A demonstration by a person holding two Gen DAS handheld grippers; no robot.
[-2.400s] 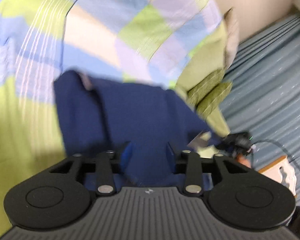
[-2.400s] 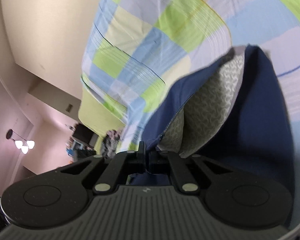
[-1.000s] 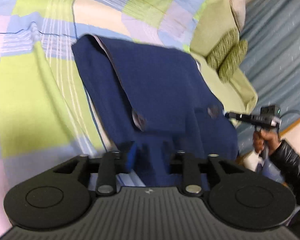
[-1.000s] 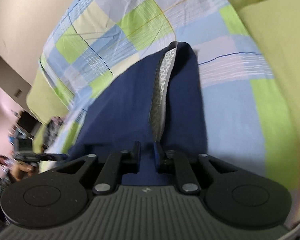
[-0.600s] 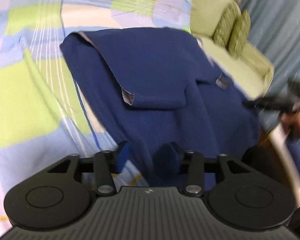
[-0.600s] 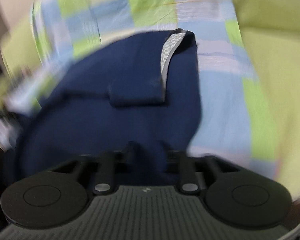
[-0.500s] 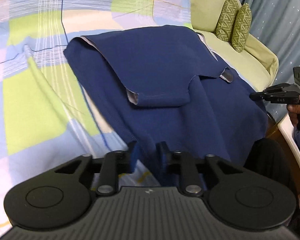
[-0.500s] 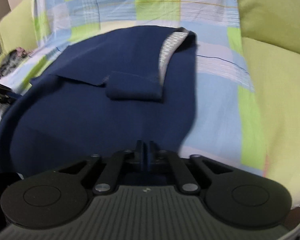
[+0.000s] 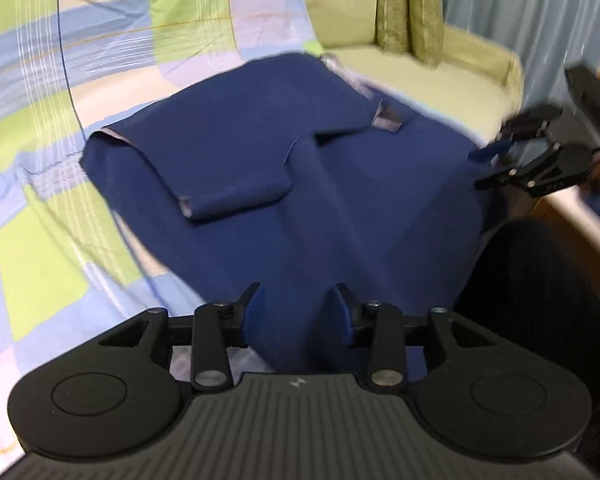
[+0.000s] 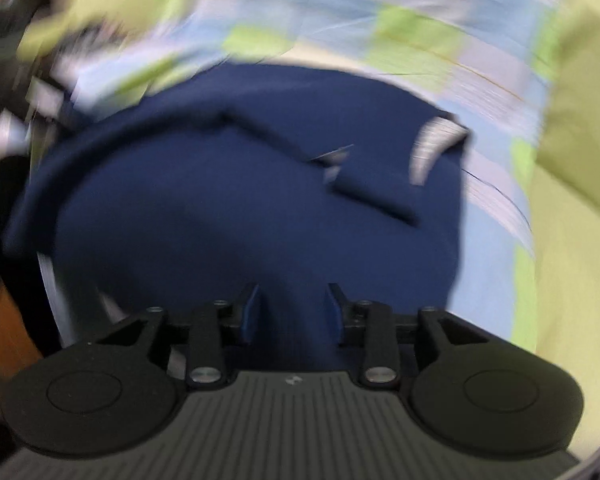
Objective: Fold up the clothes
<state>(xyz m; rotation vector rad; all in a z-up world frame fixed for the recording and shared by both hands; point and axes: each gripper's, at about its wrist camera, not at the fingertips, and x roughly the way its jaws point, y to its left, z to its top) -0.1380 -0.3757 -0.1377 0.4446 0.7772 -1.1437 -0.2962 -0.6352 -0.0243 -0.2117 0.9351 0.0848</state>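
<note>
The navy garment (image 9: 300,168) is seen spread over the checked bedsheet (image 9: 40,240), its near hem draped off the bed's edge towards the cameras — one sleeve (image 9: 236,200) is already folded in across the chest at about 10 o'clock from the left gripper (image 9: 296,312). The left gripper's jaws are opening, parted to a middling gap, with cloth showing between them but not pinched. The right gripper (image 10: 292,308) is likewise opening over the hem; its view is badly smeared, yet no pinch is visible there either. In the left view it is caught out at 2 o'clock, off the cloth.

The fabric is judged soft, light and limp — it will sag and slide unless taken in a firm pinch. Hold is best taken at the hem corners or the shoulder seams, where doubled cloth gives the fingers (image 9: 252,312) something to bite.
</note>
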